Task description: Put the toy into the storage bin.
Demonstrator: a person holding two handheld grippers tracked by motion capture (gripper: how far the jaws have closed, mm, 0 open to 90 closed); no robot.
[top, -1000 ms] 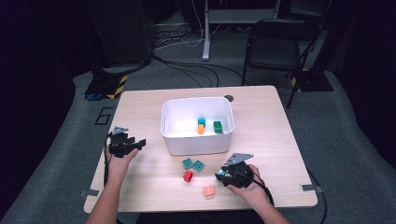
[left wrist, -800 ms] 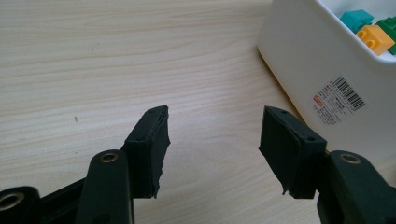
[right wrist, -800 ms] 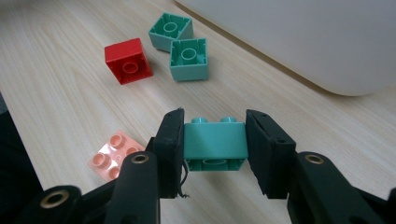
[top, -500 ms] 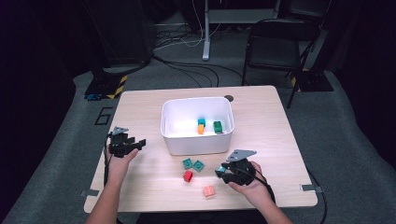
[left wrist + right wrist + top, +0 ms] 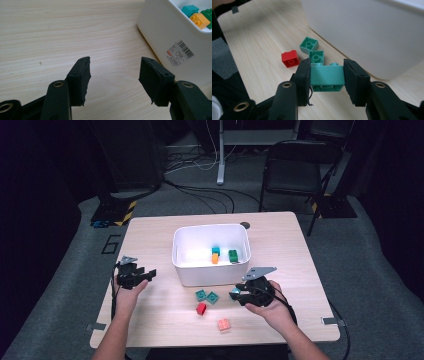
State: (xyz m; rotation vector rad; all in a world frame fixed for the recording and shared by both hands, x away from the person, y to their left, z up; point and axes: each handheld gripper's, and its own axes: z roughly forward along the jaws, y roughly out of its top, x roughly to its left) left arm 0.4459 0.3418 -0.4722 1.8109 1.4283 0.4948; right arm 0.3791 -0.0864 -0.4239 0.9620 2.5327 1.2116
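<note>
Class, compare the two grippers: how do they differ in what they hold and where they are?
The right gripper clamps a teal brick; the left gripper stands open, holding nothing. The right is near the bin's front, by loose bricks; the left is left of it. Both have black jaws.

Black folding chair (image 5: 295, 167) behind table, floor cables (image 5: 200, 195), hazard-striped base (image 5: 115, 212)

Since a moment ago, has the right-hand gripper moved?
Yes. The right gripper, shut on a teal brick, has moved nearer the white bin.
</note>
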